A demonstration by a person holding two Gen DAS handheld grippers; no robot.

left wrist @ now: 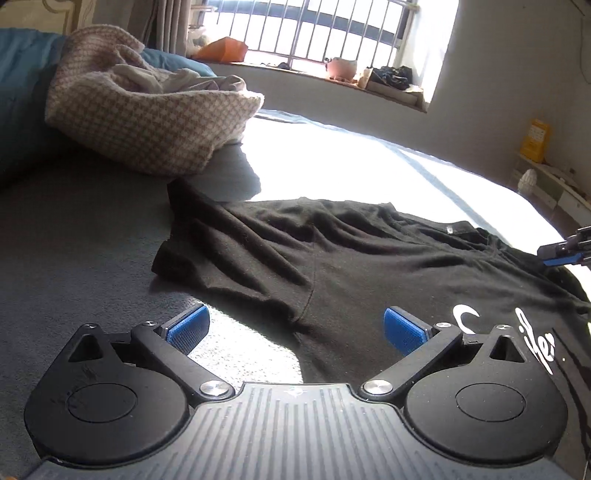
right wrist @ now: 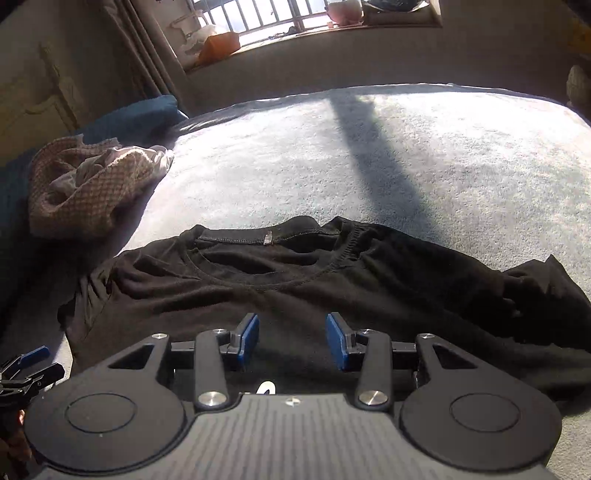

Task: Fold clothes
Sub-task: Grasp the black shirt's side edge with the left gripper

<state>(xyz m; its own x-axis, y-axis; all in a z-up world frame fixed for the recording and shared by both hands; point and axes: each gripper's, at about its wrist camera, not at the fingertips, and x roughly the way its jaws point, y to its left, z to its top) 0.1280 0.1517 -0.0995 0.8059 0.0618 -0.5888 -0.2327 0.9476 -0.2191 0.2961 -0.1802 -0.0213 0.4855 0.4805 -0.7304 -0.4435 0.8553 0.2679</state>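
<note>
Hard daylight from the barred window (left wrist: 314, 33) blows out the far bed cover (left wrist: 369, 166) to white; near side dim. A long dark shadow band (right wrist: 373, 147) crosses the bed. Heavy fisheye bending, dark vignette at corners, slightly soft overall.

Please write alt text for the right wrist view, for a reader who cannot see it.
A black T-shirt lies wrinkled on a grey bed, collar facing the window. The right gripper hovers over it, open and empty. A checked cloth pile sits at the left.
</note>
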